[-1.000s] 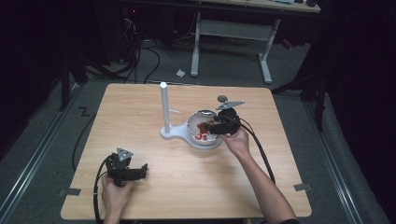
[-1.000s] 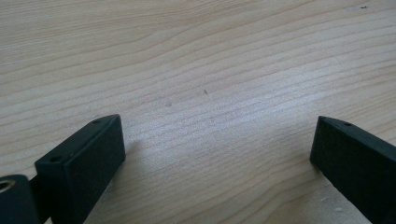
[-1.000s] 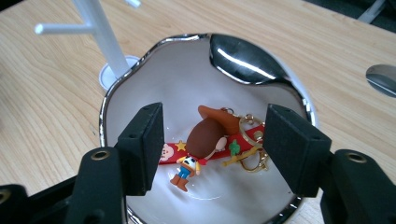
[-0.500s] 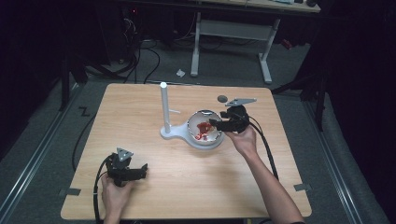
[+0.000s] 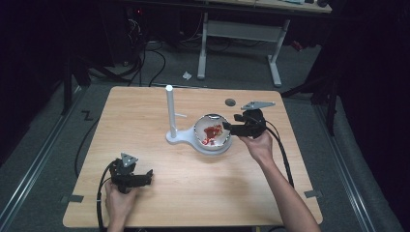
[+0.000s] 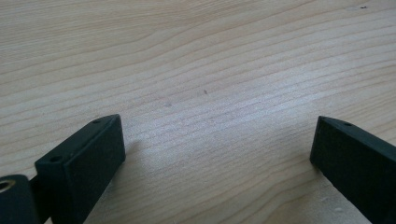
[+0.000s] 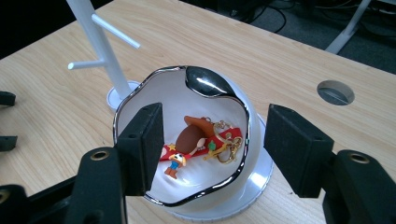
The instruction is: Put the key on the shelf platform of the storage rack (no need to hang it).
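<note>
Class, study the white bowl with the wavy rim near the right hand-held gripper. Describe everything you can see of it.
The white bowl looks like glossy ceramic, with a wavy rim edged in shiny silver. It stands upright on a round white base beside the white peg stand, near the table's middle. Inside lies a keychain: a small cartoon figure, red strap and gold rings. The right hand-held gripper hovers open before it, apparently not touching it.

Centre: my way is blocked by the white bowl (image 5: 212, 133) and, touching its left, the white stand (image 5: 170, 112).
Near table (image 5: 203, 188): bare wood, free passage.
Far left: open.
Far right: small grommet hole (image 5: 230, 102).
</note>
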Action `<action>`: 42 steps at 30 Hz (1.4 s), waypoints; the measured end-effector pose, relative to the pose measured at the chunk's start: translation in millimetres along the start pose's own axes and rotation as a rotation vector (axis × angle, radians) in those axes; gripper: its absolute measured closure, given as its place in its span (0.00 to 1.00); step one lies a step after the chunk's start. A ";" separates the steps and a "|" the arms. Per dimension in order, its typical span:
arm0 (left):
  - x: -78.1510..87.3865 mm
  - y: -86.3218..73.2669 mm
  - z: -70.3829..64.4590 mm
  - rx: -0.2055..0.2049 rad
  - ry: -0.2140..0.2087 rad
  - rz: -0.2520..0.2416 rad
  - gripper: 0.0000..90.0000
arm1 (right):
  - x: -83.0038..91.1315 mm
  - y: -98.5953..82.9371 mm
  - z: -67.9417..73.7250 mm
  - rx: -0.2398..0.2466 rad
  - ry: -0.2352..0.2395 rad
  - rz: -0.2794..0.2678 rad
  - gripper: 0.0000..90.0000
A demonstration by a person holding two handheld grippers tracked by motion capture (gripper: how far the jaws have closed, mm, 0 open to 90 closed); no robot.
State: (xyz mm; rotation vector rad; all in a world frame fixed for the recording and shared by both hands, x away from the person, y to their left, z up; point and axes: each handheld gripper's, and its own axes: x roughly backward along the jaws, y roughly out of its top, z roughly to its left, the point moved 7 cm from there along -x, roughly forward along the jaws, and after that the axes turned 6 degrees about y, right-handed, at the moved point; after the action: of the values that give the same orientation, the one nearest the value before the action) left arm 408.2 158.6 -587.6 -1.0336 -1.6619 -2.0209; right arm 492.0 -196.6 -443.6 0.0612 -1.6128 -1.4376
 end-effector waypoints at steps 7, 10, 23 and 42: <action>0.0 0.0 0.0 0.000 0.000 0.000 0.04 | 12.8 -6.0 -1.4 -0.004 -0.005 -0.016 0.43; 0.0 0.0 0.0 0.000 0.000 0.000 0.04 | 18.7 -10.8 -4.5 -0.017 -0.008 -0.019 0.42; 0.0 0.0 0.0 0.000 0.000 0.000 0.04 | 49.8 -20.7 -12.4 -0.057 -0.032 -0.067 0.43; 0.0 0.0 0.0 0.001 0.000 0.000 0.04 | 86.3 -31.3 -4.1 -0.067 -0.037 -0.123 0.43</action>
State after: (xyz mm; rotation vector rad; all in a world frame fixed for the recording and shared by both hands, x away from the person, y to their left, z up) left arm 408.2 158.6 -587.6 -1.0334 -1.6624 -2.0203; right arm 430.5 -259.9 -418.1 0.0969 -1.6135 -1.5939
